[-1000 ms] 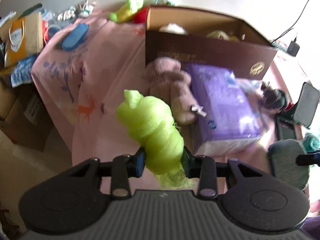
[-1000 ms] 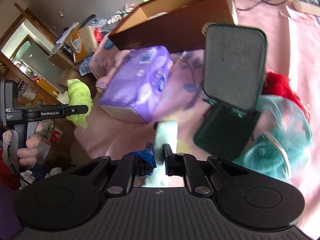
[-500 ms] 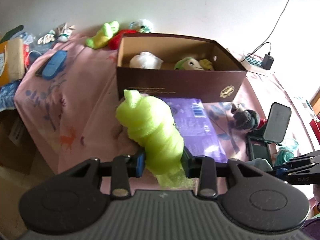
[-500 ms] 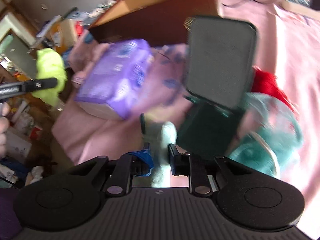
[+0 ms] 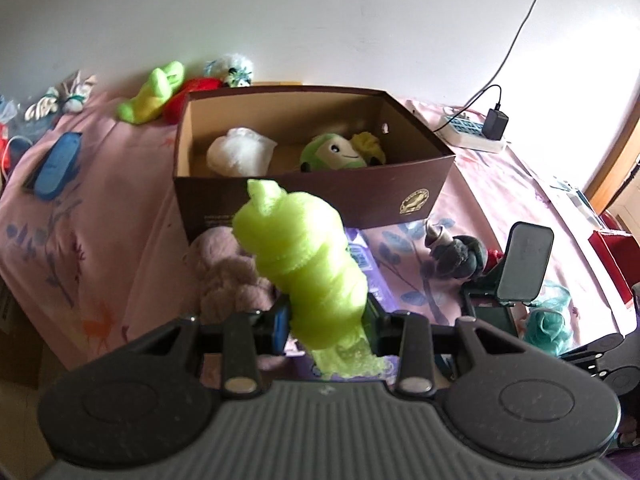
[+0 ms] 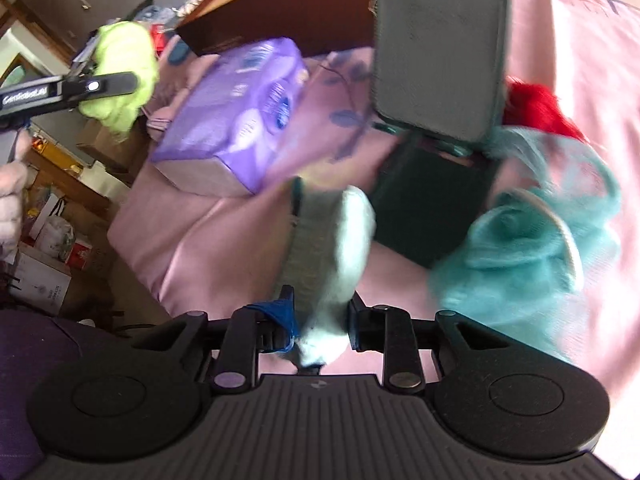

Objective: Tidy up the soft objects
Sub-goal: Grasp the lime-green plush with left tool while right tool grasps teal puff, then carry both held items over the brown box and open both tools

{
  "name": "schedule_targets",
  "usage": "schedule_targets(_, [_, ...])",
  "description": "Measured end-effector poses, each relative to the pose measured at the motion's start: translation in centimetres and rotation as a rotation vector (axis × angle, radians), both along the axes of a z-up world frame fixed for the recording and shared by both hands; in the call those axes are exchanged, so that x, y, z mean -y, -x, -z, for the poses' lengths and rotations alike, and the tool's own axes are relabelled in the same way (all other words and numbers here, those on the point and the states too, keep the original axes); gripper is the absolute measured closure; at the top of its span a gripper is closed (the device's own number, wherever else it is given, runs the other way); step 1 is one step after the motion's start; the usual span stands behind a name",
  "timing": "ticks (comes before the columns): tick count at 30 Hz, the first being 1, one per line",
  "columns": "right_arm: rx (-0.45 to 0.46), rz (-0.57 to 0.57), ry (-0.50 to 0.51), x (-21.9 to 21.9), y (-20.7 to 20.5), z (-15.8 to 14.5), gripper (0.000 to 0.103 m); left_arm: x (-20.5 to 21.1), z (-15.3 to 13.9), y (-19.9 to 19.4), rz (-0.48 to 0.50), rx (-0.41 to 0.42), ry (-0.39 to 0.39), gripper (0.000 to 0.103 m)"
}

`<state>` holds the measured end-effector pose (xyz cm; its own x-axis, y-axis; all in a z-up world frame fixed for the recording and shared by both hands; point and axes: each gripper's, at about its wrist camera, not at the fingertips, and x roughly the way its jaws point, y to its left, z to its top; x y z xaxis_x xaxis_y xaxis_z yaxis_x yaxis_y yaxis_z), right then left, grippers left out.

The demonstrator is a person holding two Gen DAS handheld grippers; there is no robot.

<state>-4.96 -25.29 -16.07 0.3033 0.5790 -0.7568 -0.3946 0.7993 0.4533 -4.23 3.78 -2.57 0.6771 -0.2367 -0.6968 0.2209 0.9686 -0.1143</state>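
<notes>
My left gripper (image 5: 326, 320) is shut on a lime-green mesh puff (image 5: 296, 240), which sticks up in front of the brown cardboard box (image 5: 380, 196). Inside the box lie a white plush (image 5: 240, 152) and a green plush (image 5: 332, 154). In the right wrist view the same puff (image 6: 124, 56) hangs at the far left, held in the air. My right gripper (image 6: 322, 312) has a pale mint sock-like cloth (image 6: 332, 248) between its jaws; the jaws are opening and the pads still touch the cloth. The picture is blurred there.
On the pink bedsheet lie a purple tissue pack (image 6: 240, 112), a pink plush (image 5: 228, 272), a grey plush (image 5: 456, 256), a dark phone stand (image 6: 440, 52), a teal puff (image 6: 532, 240) and something red (image 6: 536, 104). A power strip (image 5: 468, 128) sits at the back right.
The left gripper has risen with the lime puff, so the inside of the box now shows. The right gripper's jaws have spread a little around the pale cloth.
</notes>
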Motion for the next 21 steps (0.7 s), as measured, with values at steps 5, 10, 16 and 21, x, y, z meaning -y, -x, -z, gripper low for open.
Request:
schedule_targets(5, [0.079,-0.052,0.056,-2.6,-0.4,-0.4,0.093,-0.3,-0.2,-0.8,0.014,0.000,-0.005,0.064])
schedule_targets(10, [0.083,-0.017,0.047,-2.6,-0.9,-0.2,0.102,-0.6,-0.2,-1.6,0.033,-0.002,-0.006,0.064])
schedule_targets(16, [0.051,0.065,-0.015,-1.2,-0.7,-1.2,0.103,-0.7,-0.2,-2.4,0.073,0.005,-0.002,0.064])
schedule_targets(21, [0.034,0.101,-0.134,-0.1,-0.6,-2.9,0.103,-0.8,-0.4,-3.6,0.103,0.008,0.013,0.064])
